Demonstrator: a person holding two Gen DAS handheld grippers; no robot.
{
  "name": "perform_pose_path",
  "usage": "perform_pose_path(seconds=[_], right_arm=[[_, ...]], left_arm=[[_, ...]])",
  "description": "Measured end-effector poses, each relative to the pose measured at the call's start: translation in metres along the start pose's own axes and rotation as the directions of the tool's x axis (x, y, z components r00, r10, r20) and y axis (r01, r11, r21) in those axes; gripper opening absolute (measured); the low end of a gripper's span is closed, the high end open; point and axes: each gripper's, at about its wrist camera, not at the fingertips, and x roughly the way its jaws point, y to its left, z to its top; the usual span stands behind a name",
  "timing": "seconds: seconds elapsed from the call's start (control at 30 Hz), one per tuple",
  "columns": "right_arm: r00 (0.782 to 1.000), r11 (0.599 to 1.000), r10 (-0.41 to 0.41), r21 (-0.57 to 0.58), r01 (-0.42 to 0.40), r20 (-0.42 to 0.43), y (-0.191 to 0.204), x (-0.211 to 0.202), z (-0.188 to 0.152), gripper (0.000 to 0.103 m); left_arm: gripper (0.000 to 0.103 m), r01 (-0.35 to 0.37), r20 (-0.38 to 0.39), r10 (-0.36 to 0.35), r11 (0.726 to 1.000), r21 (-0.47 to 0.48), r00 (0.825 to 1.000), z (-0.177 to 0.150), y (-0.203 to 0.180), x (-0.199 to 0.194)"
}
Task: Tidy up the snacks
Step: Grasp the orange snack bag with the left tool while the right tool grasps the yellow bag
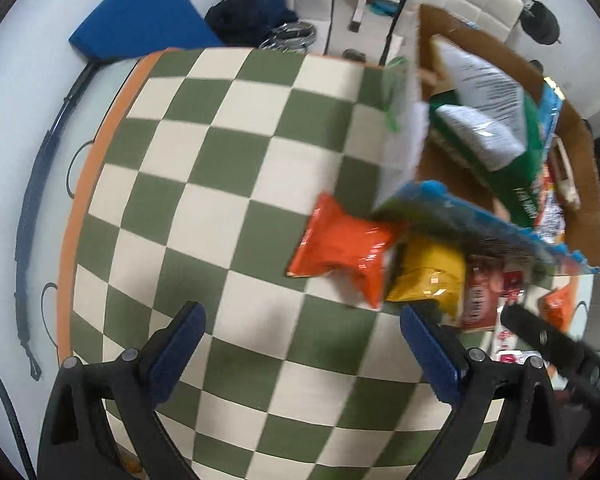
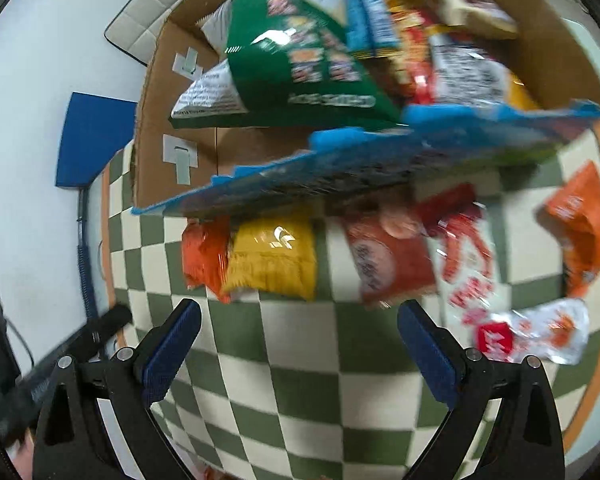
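The left tool (image 1: 300,352) hangs above the checkered desk (image 1: 228,184), tilted down toward it, its two blue-padded fingers (image 1: 176,348) spread wide with nothing between them. The right tool (image 2: 298,354) sits in the same pose over the desk's near part, also released and empty; its dark body shows at the right edge of the left wrist view.

Ahead of both tools the snacks lie in a loose row: an orange bag (image 1: 344,248), a yellow bag (image 1: 428,276) just beside and partly under it, a red packet (image 2: 388,260), a red-and-white packet (image 2: 468,264), a white packet with red print (image 2: 532,336) and another orange bag (image 2: 580,228) near the desk's right edge. A large blue-edged bag (image 2: 380,160) leans flat out over the front of the cardboard box (image 2: 172,92), hiding the tops of the bags below it. Inside the box stand a green bag (image 2: 300,72) and several other packets, packed close.

Motion blur makes all print unreadable; no brand can be told.

The left and near parts of the desk lie open, up to the orange border (image 1: 84,184); the box crowds the far right corner
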Motion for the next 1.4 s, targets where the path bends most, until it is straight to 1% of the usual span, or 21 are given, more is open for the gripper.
perform_pose_path(seconds=[0.13, 0.23, 0.47, 0.53, 0.57, 0.6, 0.63, 0.67, 0.7, 0.8, 1.0, 1.13, 1.3, 1.4], right_arm=[[0.999, 0.999, -0.033, 0.003, 0.033, -0.014, 0.018, 0.033, 0.013, 0.101], [0.998, 0.998, -0.056, 0.008, 0.056, -0.026, 0.023, 0.051, 0.018, 0.101], [0.997, 0.998, -0.051, 0.031, 0.053, -0.058, 0.029, 0.086, 0.027, 0.1], [0.996, 0.998, -0.057, 0.03, 0.059, -0.061, 0.029, 0.092, 0.027, 0.098], [0.996, 0.997, -0.065, 0.028, 0.067, -0.064, 0.03, 0.095, 0.028, 0.094], [0.995, 0.997, -0.07, 0.026, 0.072, -0.065, 0.03, 0.096, 0.028, 0.086], [0.995, 0.997, -0.076, 0.022, 0.078, -0.066, 0.03, 0.097, 0.028, 0.08], [0.994, 0.997, -0.077, 0.017, 0.078, -0.072, 0.031, 0.1, 0.028, 0.071], [0.994, 0.997, -0.073, 0.012, 0.075, -0.079, 0.032, 0.101, 0.028, 0.066], [0.993, 0.996, -0.088, -0.003, 0.088, -0.083, 0.033, 0.1, 0.027, 0.062], [0.992, 0.996, -0.088, 0.008, 0.089, -0.096, 0.025, 0.094, 0.02, 0.059], [0.991, 0.996, -0.082, 0.023, 0.085, -0.104, 0.014, 0.089, 0.015, 0.058], [0.99, 0.995, -0.089, 0.025, 0.092, -0.11, 0.012, 0.085, 0.014, 0.058], [0.989, 0.995, -0.093, 0.022, 0.096, -0.111, 0.011, 0.089, 0.007, 0.058]], left_arm=[[0.1, -0.007, -0.016, 0.007, 1.0, 0.003, 1.0, 0.005, 0.01, 0.014], [0.1, -0.005, -0.03, 0.005, 1.0, 0.012, 1.0, 0.011, 0.013, 0.022], [0.1, 0.007, -0.056, -0.006, 1.0, 0.02, 0.998, 0.021, 0.018, 0.032], [0.1, 0.017, -0.067, -0.015, 1.0, 0.021, 0.998, 0.024, 0.018, 0.035], [0.1, 0.023, -0.072, -0.021, 0.999, 0.024, 0.997, 0.026, 0.017, 0.036], [0.1, 0.028, -0.077, -0.026, 0.999, 0.03, 0.997, 0.027, 0.015, 0.038], [0.1, 0.033, -0.081, -0.03, 0.999, 0.038, 0.996, 0.029, 0.012, 0.039], [0.1, 0.038, -0.083, -0.034, 0.998, 0.044, 0.996, 0.031, 0.01, 0.04], [0.1, 0.047, -0.089, -0.042, 0.997, 0.053, 0.995, 0.032, 0.007, 0.041], [0.1, 0.079, -0.117, -0.069, 0.994, 0.081, 0.991, 0.037, -0.003, 0.049], [0.1, 0.135, -0.18, -0.108, 0.98, 0.149, 0.978, 0.045, -0.027, 0.073], [0.098, 0.144, -0.221, -0.103, 0.973, 0.178, 0.97, 0.051, -0.041, 0.092], [0.098, 0.167, -0.26, -0.109, 0.963, 0.213, 0.96, 0.057, -0.051, 0.113], [0.098, 0.173, -0.277, -0.108, 0.959, 0.224, 0.955, 0.059, -0.056, 0.122]])
